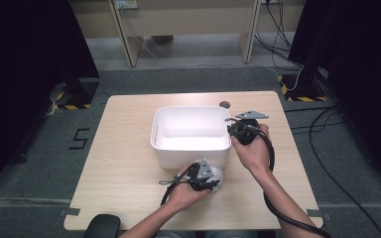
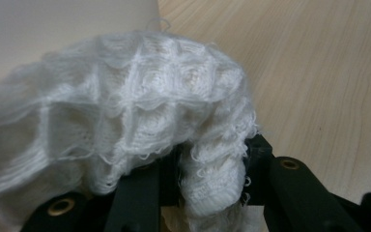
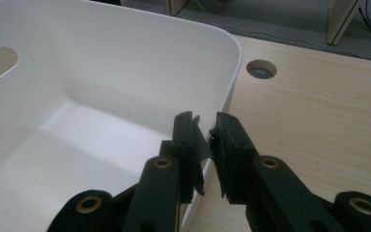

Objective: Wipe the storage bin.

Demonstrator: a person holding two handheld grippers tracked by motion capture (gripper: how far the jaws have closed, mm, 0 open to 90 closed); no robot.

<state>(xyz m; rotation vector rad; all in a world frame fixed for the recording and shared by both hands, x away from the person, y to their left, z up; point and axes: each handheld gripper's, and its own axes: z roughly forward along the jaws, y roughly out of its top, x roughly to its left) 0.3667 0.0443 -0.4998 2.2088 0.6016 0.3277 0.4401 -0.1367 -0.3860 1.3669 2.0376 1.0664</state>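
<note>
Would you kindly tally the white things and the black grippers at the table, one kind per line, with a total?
White bin: 1
White knitted cloth: 1
Black grippers, left gripper shut on the cloth and right gripper at the bin's rim: 2
Total: 4

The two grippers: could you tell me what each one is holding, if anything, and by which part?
The left gripper pinches a fold at the edge of the white knitted cloth. The right gripper grips the white bin's side rim.
</note>
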